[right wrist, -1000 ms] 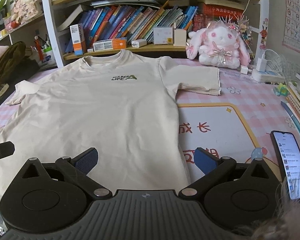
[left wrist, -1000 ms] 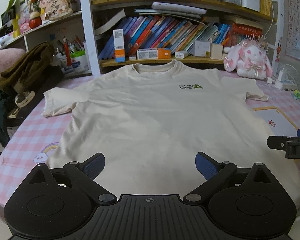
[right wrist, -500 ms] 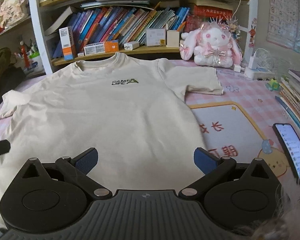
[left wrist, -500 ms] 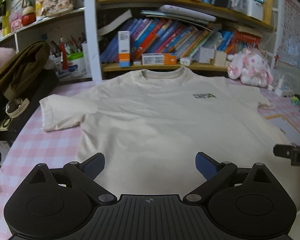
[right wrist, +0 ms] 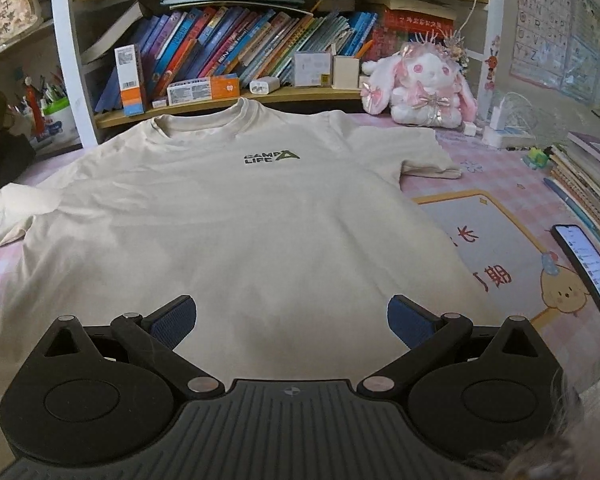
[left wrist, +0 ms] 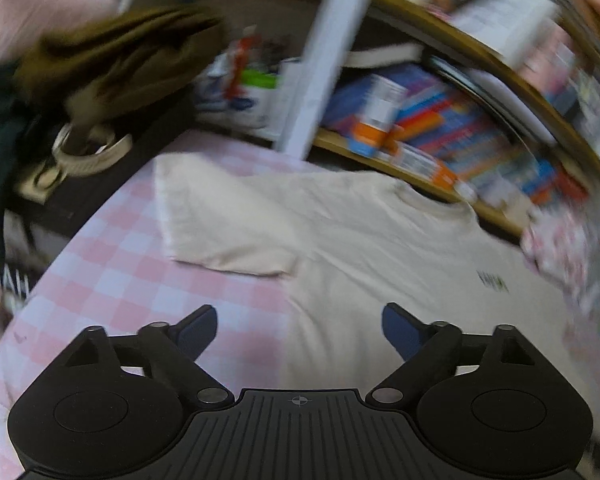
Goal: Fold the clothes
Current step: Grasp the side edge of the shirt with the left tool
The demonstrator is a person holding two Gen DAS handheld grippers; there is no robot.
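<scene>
Folding has not begun: one cream T-shirt (right wrist: pixel 236 216) lies flat on the pink checked table (left wrist: pixel 132 280), front up, both sleeves out. Left gripper (left wrist: pixel 300 330), over the shirt's side edge, has just been closing but pinches nothing. Right gripper (right wrist: pixel 292 318) is spread, empty. One bunny toy (right wrist: pixel 424 84), one phone (right wrist: pixel 588 266).

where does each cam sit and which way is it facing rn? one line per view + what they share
Left wrist: sits on the left tongs, angled down over the T-shirt at its sleeve and the pink checked cloth; tilted and blurred; jaws open, just been closing, gripping nothing.
Right wrist: sits on the right tongs, angled down across the shirt's lower front toward the bookshelf; jaws open, empty.
Shared: the shirt, its collar and logo, the bookshelf.
</scene>
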